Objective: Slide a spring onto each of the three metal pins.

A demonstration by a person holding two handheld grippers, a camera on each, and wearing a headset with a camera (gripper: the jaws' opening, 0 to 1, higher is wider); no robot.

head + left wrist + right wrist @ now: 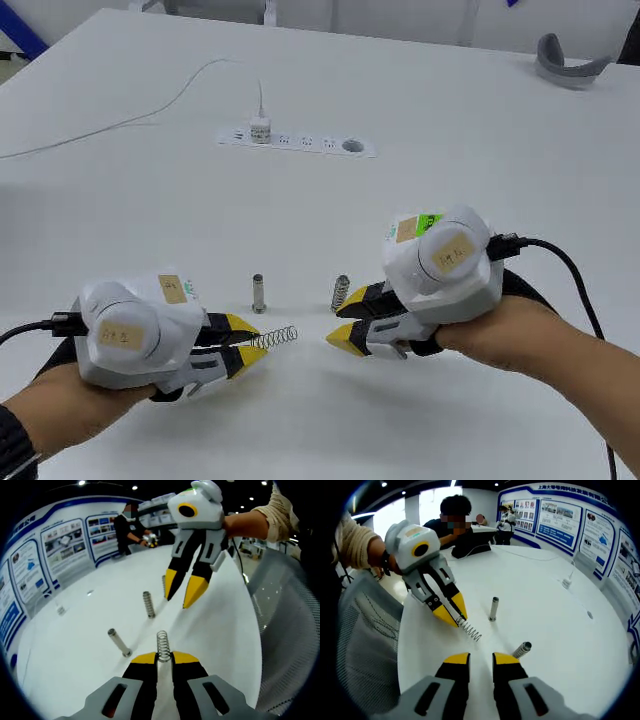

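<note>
Left hand-held gripper [254,344]: pinching one end of a thin coiled steel spring [280,337].
Right hand-held gripper [340,323]: hanging part open, holding nothing.
Short grey metal pin [258,293]: standing bare, just ahead-left of the left hand-held gripper; the spring is probably needing to be turned upright over it.

A bare pin [258,293] stands on the table [450,150], left of a spring-covered pin [341,292]. The left gripper [252,343] holds a spring [280,337] just before them.

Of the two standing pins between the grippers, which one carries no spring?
The bare pin, standing nearer the left gripper, which holds a spring: its shaft is smooth metal. The other pin, beside the right gripper, is wrapped in coils.
</note>
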